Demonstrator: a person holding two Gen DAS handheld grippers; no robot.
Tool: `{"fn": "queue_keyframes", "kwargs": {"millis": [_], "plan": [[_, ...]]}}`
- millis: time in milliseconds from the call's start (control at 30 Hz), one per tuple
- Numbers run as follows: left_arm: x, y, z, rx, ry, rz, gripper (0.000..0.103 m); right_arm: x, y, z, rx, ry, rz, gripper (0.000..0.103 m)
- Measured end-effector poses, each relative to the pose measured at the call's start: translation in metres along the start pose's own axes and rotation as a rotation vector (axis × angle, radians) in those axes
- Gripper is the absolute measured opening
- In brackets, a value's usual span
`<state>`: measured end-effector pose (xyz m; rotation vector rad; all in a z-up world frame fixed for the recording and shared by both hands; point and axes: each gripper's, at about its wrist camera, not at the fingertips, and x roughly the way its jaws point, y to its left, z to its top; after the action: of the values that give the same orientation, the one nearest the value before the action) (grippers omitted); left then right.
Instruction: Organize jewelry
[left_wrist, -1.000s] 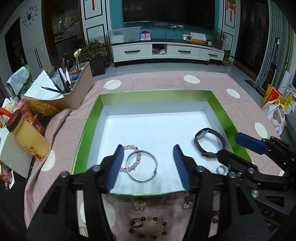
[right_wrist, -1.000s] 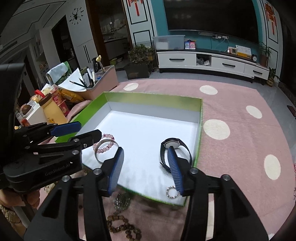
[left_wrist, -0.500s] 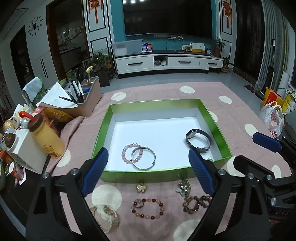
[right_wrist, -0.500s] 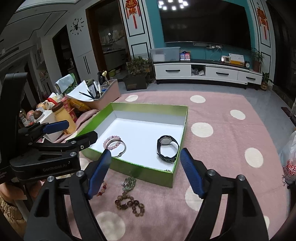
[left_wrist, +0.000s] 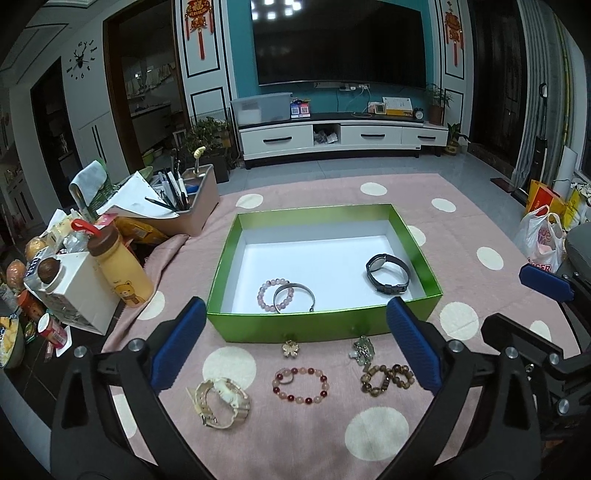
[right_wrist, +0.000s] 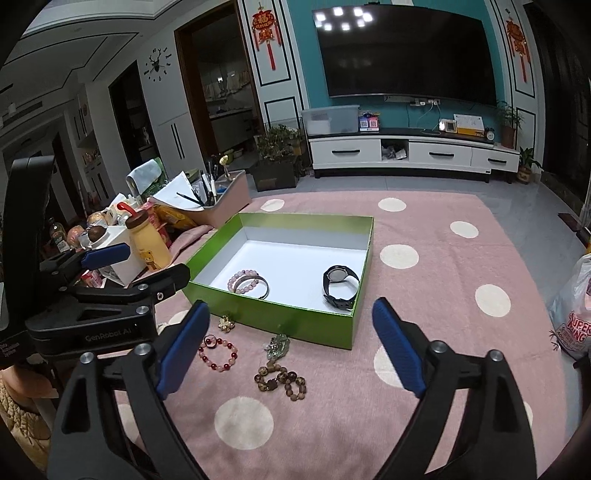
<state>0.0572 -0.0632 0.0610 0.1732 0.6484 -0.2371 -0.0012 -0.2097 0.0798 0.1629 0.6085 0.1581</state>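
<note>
Hovering wide and empty before the box (left_wrist: 325, 326): left gripper (left_wrist: 295, 345) and right gripper (right_wrist: 290, 345). Inside the box lie a black watch (left_wrist: 388, 275), silver bangle (left_wrist: 294, 297) and pink bracelet (left_wrist: 275, 295), the last two overlapping. Just before the box lie a red bracelet (left_wrist: 300, 385), brown beads (left_wrist: 384, 376), gold watch (left_wrist: 221, 404), flower charm (left_wrist: 290, 348) and green pendant (left_wrist: 362, 347).

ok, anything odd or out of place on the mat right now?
Nothing damaged or spilled. The brown bead bracelet lies bunched in loops, unlike the red bead bracelet lying open. Both are outside the green box.
</note>
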Motion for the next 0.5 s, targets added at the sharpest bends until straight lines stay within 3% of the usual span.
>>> {"fn": "queue_keyframes", "kwargs": {"millis": [267,500], "plan": [[-0.021,0.002,-0.012,-0.012,-0.002,-0.005,0.101,-0.016,0.007,-0.006,0.002,-0.002,-0.003,0.097],[-0.03,0.033,-0.031,-0.141,0.05,-0.075,0.101,-0.025,0.007,-0.02,0.016,0.016,-0.014,0.098]]}}
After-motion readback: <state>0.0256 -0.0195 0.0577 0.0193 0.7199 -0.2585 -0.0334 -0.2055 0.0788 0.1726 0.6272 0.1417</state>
